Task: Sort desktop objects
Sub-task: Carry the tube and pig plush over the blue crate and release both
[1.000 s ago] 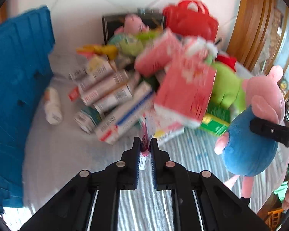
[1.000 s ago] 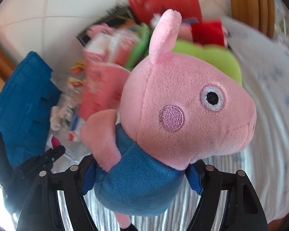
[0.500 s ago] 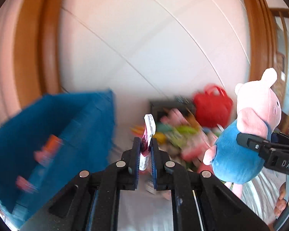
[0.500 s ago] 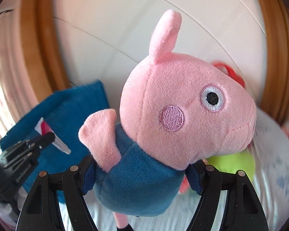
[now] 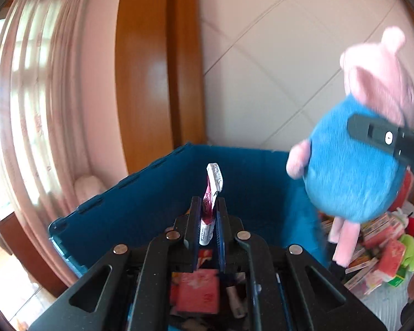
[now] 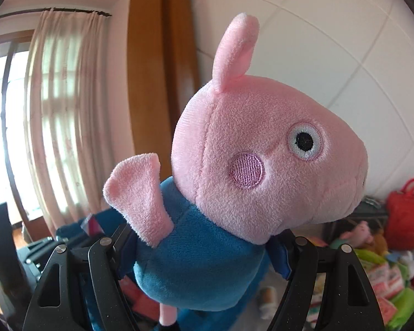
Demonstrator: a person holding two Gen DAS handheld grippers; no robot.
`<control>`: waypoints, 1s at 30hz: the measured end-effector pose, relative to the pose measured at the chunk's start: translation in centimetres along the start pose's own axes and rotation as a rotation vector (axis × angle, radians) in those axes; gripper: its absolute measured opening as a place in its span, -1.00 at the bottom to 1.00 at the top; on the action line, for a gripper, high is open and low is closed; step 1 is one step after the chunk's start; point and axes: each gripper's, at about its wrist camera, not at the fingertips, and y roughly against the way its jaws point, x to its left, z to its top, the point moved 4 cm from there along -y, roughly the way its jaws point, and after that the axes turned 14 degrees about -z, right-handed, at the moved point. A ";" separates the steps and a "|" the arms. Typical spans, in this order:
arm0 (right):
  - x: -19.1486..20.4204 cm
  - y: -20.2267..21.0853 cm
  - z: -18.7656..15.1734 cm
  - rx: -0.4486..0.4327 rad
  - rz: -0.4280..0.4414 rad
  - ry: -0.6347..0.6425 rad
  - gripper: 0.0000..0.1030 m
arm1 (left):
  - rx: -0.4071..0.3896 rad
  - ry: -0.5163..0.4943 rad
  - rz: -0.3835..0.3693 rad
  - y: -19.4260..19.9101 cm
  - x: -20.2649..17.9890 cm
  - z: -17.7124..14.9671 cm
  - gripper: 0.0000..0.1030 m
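Note:
My left gripper (image 5: 208,220) is shut on a thin pink-and-white sachet (image 5: 213,190) and holds it upright over the open blue crate (image 5: 140,201). Pink boxes (image 5: 197,292) lie inside the crate below the fingers. My right gripper (image 6: 204,251) is shut on the blue body of a pink pig plush (image 6: 251,165), which fills the right wrist view. The plush also shows in the left wrist view (image 5: 353,171), held in the air just right of the crate.
A pile of pink boxes, green plush and other toys (image 5: 378,253) lies on the white cloth at lower right. A red bag (image 6: 405,215) stands behind the pile. A wooden frame (image 5: 151,69) and curtain (image 5: 41,110) rise behind the crate.
Both grippers swung left and up, from the pile toward the blue crate. The left gripper with the sachet now sits over the crate's opening; the plush hangs beside it.

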 end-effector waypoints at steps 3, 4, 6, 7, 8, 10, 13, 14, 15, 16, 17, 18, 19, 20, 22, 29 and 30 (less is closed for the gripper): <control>3.5 0.4 -0.3 0.008 0.003 0.047 0.50 | 0.038 0.020 0.024 -1.3 2.9 -0.6 -0.80; 4.5 0.1 -0.6 0.017 0.000 0.067 0.50 | 0.044 0.028 0.033 -1.5 3.6 -0.8 -0.80; 6.1 -0.2 -1.2 0.040 -0.007 0.104 0.51 | 0.067 0.040 0.048 -2.2 5.1 -1.2 -0.80; 6.8 -0.8 -1.7 0.056 -0.018 0.125 0.51 | 0.072 0.043 0.048 -1.2 5.7 -1.6 -0.80; 7.0 -1.1 -1.9 0.071 -0.026 0.142 0.51 | 0.082 0.051 0.043 -1.4 6.3 -1.7 -0.80; 8.6 -1.3 -2.1 0.089 -0.039 0.163 0.51 | 0.097 0.062 0.042 -2.1 6.9 -2.1 -0.80; 9.3 -1.8 -2.3 0.102 -0.066 0.198 0.51 | 0.128 0.076 0.038 -2.6 7.8 -2.9 -0.78; 8.4 -1.1 -2.6 0.099 -0.079 0.212 0.51 | 0.134 0.081 0.033 -2.7 7.7 -3.1 -0.78; 8.5 -1.0 -2.6 0.089 -0.097 0.228 0.58 | 0.142 0.089 0.027 -2.7 8.0 -3.2 -0.78; 8.8 -0.9 -2.3 0.079 -0.111 0.238 0.65 | 0.146 0.094 0.021 -2.6 8.1 -3.3 -0.78; 8.9 -0.6 -2.2 0.068 -0.125 0.250 0.80 | 0.154 0.105 0.010 -2.6 8.4 -3.5 -0.78; 9.0 -0.3 -2.2 0.057 -0.139 0.261 0.88 | 0.160 0.108 0.004 -2.3 7.5 -3.6 -0.78; 9.1 0.0 -2.3 0.049 -0.148 0.266 0.90 | 0.165 0.112 0.000 -2.1 7.1 -3.5 -0.77; 8.9 0.4 -2.3 0.041 -0.159 0.267 0.94 | 0.169 0.114 0.000 -2.0 7.1 -3.6 -0.77; 8.7 0.9 -2.3 0.034 -0.173 0.258 0.99 | 0.162 0.116 -0.006 -1.6 7.0 -3.6 -0.77; 6.0 3.9 -2.3 0.023 -0.225 0.196 0.99 | 0.116 0.105 -0.052 0.7 5.5 -3.1 -0.77; 5.6 4.5 -2.5 0.021 -0.235 0.187 0.99 | 0.104 0.102 -0.066 1.1 5.1 -2.9 -0.77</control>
